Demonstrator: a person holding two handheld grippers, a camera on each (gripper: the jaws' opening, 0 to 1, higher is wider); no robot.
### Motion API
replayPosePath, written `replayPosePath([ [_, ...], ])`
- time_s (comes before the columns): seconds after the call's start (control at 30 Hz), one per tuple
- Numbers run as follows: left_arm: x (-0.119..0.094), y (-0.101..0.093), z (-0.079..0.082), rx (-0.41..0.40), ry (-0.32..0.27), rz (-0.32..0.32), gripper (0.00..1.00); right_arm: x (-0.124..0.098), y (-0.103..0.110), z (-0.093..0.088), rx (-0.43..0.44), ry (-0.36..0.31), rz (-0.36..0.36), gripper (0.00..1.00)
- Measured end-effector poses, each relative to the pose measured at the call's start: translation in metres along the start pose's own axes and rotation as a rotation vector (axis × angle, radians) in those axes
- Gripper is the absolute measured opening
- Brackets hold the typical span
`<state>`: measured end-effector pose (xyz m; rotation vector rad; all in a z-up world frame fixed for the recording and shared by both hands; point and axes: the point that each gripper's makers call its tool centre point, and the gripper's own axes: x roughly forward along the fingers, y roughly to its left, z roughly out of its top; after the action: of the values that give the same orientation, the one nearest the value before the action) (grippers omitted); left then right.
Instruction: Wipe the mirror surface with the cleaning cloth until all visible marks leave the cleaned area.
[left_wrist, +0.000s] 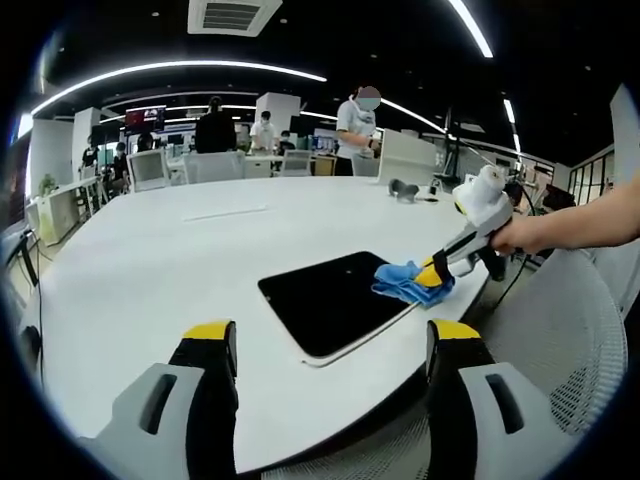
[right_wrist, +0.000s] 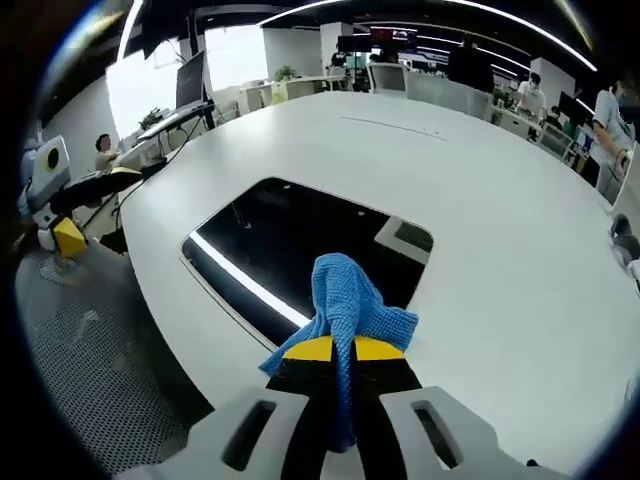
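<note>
While the right gripper (right_wrist: 335, 350) clamps the blue cloth (right_wrist: 350, 300) against the mirror's (right_wrist: 290, 240) near corner on the white table (right_wrist: 480, 200), the left gripper (left_wrist: 330, 340) hovers open beside it, empty.

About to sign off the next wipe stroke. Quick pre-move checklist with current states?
1. Blue cloth clamped in right gripper: ok.
2. Cloth on mirror: ok, at its edge.
3. Left gripper open, clear of mirror: ok.
4. Mirror flat on white table, whole outline visible: ok.
5. Marks left on the glass: cannot tell, reflections mask it.
6. Stroke path free of objects: ok.
</note>
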<state>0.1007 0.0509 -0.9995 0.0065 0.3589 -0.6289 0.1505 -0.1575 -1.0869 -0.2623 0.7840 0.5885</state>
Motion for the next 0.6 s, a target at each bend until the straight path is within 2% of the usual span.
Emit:
replayPosePath([
  [0.27,0.0,0.0,0.001,0.0,-0.005,0.001,0.75,0.002,0.003,0.002,-0.106,0.021,-0.021,0.0],
  [0.47,0.0,0.0,0.001,0.0,-0.008,-0.002,0.74,0.003,0.007,0.005,-0.135,0.03,-0.015,0.0],
  [0.6,0.0,0.0,0.001,0.0,-0.005,-0.002,0.74,0.007,0.017,0.008,-0.158,0.022,0.003,0.0],
])
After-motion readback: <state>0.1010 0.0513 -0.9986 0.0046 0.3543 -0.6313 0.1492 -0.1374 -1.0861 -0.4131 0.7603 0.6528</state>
